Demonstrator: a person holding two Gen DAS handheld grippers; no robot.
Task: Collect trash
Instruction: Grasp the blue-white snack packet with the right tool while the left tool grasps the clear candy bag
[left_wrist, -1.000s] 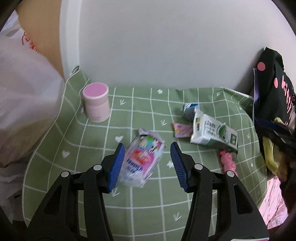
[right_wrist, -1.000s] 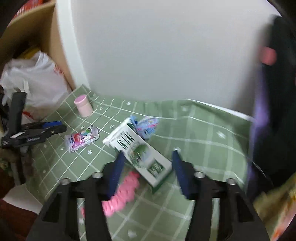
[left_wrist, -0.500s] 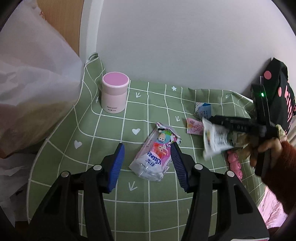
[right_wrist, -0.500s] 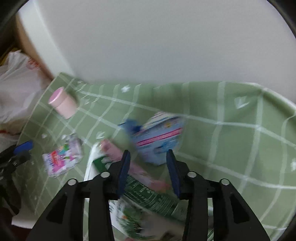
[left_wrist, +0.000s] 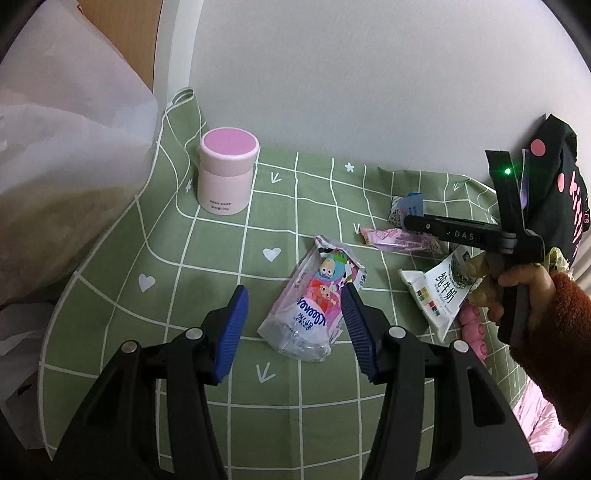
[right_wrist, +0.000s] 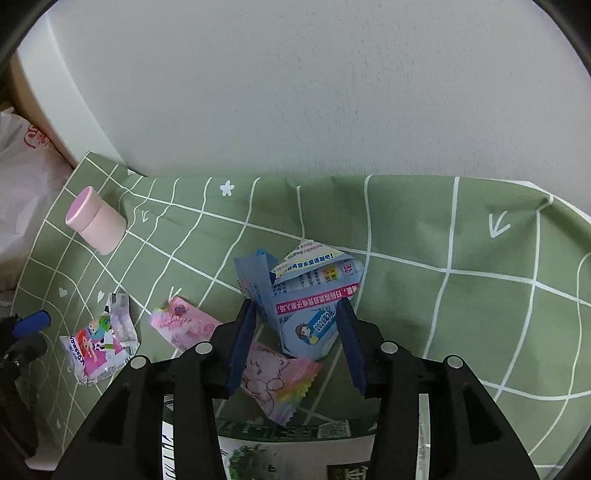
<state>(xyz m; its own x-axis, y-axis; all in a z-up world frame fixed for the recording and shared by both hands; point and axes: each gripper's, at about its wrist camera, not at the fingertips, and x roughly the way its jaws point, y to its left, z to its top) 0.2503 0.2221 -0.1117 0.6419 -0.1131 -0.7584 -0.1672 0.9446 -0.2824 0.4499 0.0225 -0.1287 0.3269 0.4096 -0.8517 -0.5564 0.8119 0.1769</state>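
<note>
My left gripper is open, its blue pads on either side of a pink tissue pack lying on the green checked cloth. My right gripper is open above a blue wrapper, with a pink candy wrapper under its left finger. A white and green milk carton lies below the right gripper, beside the hand that holds it. In the right wrist view the carton sits at the bottom edge and the tissue pack lies to the left.
A pink-lidded jar stands at the back left of the cloth. A white plastic bag bulges at the left. A black bag with pink dots hangs at the right. A pink toy lies by the carton. A white wall stands behind.
The left gripper moved nearer to the tissue pack. The right gripper came in over the blue wrapper, past the milk carton, which now lies under it.
</note>
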